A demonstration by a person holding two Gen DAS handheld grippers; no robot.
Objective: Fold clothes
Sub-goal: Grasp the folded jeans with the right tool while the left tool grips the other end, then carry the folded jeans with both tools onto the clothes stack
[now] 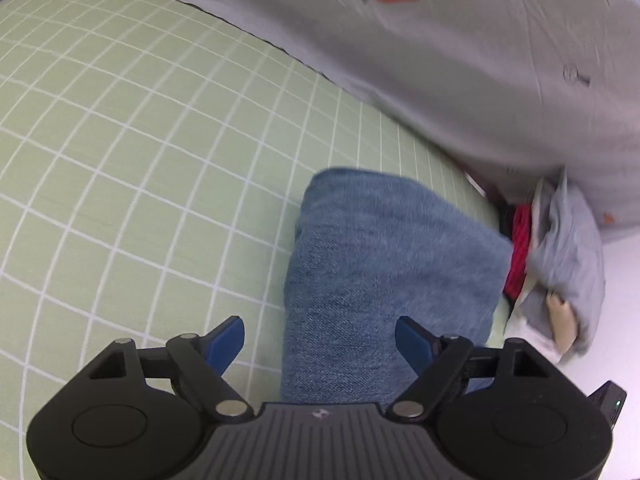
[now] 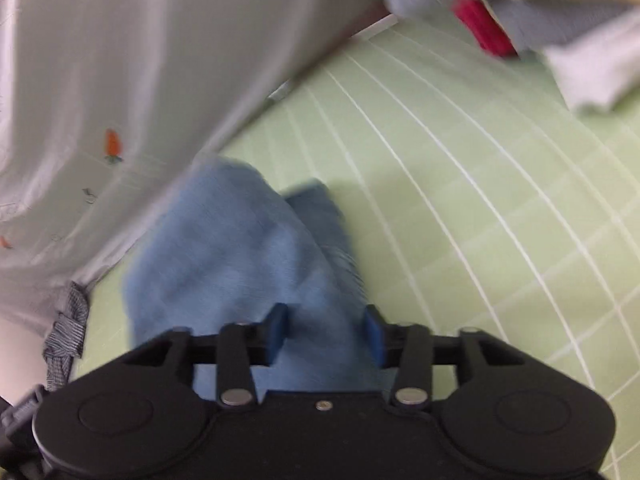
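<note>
Folded blue denim jeans (image 1: 384, 280) lie on a green checked sheet (image 1: 120, 160). My left gripper (image 1: 320, 340) is open, its blue pads on either side of the near end of the jeans, not clamped. In the right wrist view the jeans (image 2: 240, 260) run away from me, blurred. My right gripper (image 2: 326, 336) has its blue pads partly closed around the near edge of the denim; it looks held between them.
A pale grey duvet with carrot prints (image 1: 460, 60) lies along the far side of the sheet; it also shows in the right wrist view (image 2: 120, 80). A heap of grey, red and cream clothes (image 1: 560, 264) sits beyond the jeans, seen too in the right wrist view (image 2: 520, 20).
</note>
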